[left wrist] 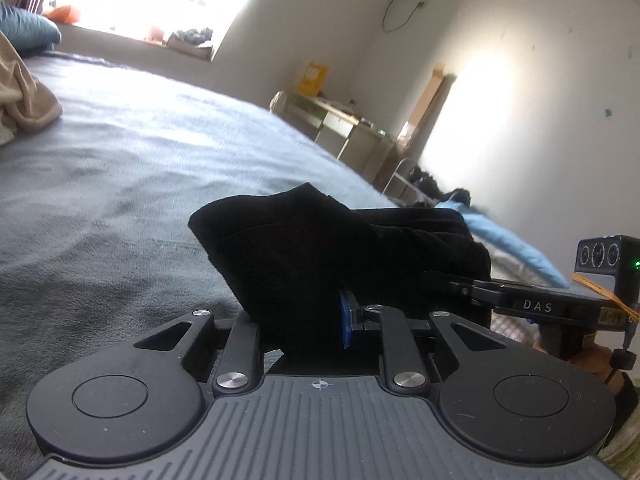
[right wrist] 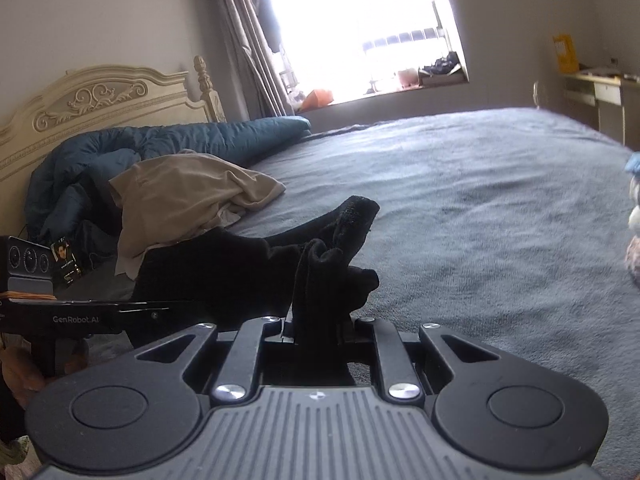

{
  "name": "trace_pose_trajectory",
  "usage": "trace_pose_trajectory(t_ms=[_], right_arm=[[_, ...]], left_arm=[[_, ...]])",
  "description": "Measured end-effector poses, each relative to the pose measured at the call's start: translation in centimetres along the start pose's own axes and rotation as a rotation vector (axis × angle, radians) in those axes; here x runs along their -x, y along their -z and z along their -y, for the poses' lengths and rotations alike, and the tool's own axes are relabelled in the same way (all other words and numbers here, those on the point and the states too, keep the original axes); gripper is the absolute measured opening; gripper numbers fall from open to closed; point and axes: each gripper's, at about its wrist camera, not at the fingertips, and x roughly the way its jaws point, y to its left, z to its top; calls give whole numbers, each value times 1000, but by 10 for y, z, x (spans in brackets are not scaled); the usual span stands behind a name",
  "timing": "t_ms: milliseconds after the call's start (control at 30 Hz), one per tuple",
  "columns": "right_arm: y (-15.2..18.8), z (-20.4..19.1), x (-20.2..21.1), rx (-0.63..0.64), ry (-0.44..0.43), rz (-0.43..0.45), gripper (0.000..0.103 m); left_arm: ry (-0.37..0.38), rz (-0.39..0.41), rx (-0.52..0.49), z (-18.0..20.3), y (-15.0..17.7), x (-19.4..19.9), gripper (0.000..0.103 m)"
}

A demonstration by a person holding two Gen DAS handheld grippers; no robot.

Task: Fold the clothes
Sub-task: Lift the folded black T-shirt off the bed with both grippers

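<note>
**Black garment lifted between two grippers**

Above the grey bed (right wrist: pixel 480 200), the left gripper (left wrist: pixel 316 320) is nearly closed, pinching one end of the black garment (left wrist: pixel 320 248) so it hangs clear for folding. The right gripper (right wrist: pixel 320 328) is likewise clamped on the bunched other end, probably a corner, though the dark folds hide which. A beige garment (right wrist: pixel 192 196) waits near the headboard (right wrist: pixel 92 100).

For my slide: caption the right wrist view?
Right gripper pinching a black garment above the grey bed.
</note>
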Motion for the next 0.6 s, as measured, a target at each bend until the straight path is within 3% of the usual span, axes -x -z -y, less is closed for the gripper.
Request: trace_pose_trajectory(t_ms=[600], right_arm=[[-11,-35,58,51,33,91,16]], left_arm=[[73,109,-65,38,-12,44,18]])
